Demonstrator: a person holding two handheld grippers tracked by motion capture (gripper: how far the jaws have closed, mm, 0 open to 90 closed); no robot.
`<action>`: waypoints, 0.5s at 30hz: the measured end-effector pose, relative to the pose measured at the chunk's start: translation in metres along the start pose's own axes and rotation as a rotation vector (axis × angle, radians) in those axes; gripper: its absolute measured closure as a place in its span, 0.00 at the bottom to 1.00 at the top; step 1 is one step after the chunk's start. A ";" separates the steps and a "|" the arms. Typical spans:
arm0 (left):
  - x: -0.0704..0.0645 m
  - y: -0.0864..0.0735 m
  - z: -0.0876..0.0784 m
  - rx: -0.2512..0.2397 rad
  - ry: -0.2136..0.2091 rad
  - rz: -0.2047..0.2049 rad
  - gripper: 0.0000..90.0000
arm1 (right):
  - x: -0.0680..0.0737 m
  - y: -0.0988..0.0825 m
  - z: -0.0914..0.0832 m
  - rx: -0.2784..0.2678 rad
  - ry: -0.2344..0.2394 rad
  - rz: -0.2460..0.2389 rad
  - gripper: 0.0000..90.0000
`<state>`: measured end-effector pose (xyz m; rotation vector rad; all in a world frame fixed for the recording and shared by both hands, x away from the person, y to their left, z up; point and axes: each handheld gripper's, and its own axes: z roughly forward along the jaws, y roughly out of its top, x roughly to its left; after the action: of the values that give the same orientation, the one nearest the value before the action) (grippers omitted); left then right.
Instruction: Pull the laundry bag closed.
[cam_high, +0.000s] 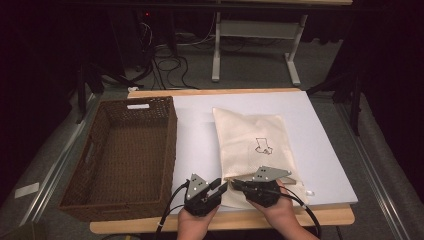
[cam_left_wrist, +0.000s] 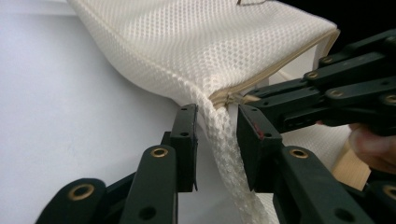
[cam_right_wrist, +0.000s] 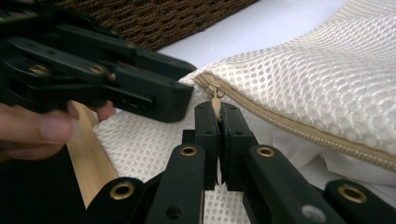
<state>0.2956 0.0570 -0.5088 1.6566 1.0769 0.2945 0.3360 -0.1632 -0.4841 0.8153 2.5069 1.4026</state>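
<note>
Mesh bag (cam_high: 254, 150) flat on white board, right of wicker basket (cam_high: 125, 155). Right gripper (cam_right_wrist: 217, 112) clamped on zipper pull (cam_right_wrist: 216, 103) at bag's near corner. Left gripper (cam_left_wrist: 217, 128) jaws narrow, straddling corner mesh, not pinching. Zipper (cam_right_wrist: 299, 128) unopened; whole run left.

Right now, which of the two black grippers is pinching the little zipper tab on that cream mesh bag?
The right gripper: its jaws are shut on the beige zipper tab. The left gripper straddles the cream mesh bag at its corner, jaws apart.
</note>
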 end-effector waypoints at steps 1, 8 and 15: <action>0.001 -0.001 0.002 0.006 0.001 -0.005 0.76 | 0.001 0.000 0.000 -0.002 0.003 -0.007 0.98; 0.001 -0.001 0.002 0.001 0.008 -0.006 0.91 | 0.001 0.000 0.001 0.001 0.007 -0.007 0.98; -0.003 0.001 -0.001 -0.015 0.009 -0.002 0.95 | -0.001 0.000 0.001 0.004 0.006 0.015 0.99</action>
<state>0.2935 0.0553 -0.5063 1.6425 1.0808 0.3080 0.3371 -0.1633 -0.4851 0.8334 2.5141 1.4066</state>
